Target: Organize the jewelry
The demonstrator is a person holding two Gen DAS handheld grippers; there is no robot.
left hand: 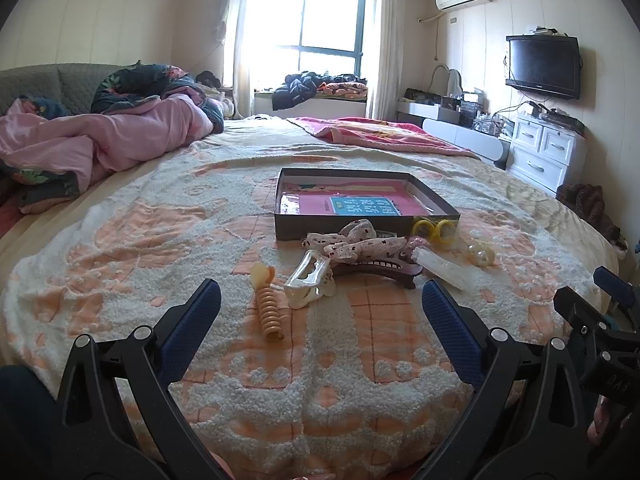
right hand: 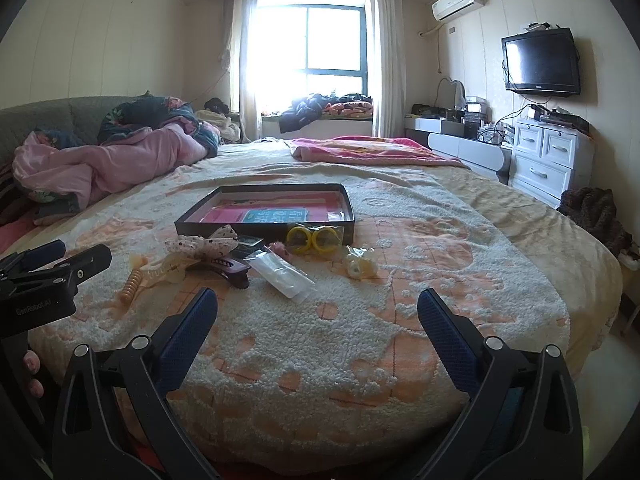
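The left gripper [left hand: 320, 300] hovers low over the bedspread [left hand: 160, 240] with its fingers spread wide and nothing between them; the right gripper [right hand: 318, 308] is likewise spread and empty, further out on the same side of the shallow box [left hand: 440, 204] as the pile; taking that box as the landmark, every piece of jewelry lies outside it, heaped just before its near wall; nearest the left gripper is the ribbed amber hair clip [left hand: 267, 304], beside it the cream claw clip [left hand: 310, 282], then the spotted fabric bow [left hand: 352, 242] lying on the dark maroon clip [left hand: 384, 270]; toward the box's right corner sit the clear packet [left hand: 444, 266], the yellow rings [left hand: 436, 232] touching the wall, and the pearly beads [left hand: 482, 255]; the likely trouble is crowding, since closing on the claw clip could drag the bow or maroon clip along; the looped, nubby bedspread may snag teeth; the soft mattress may let a small piece sink from a pinch; the slick packet may slip; the light box may shift if nudged.
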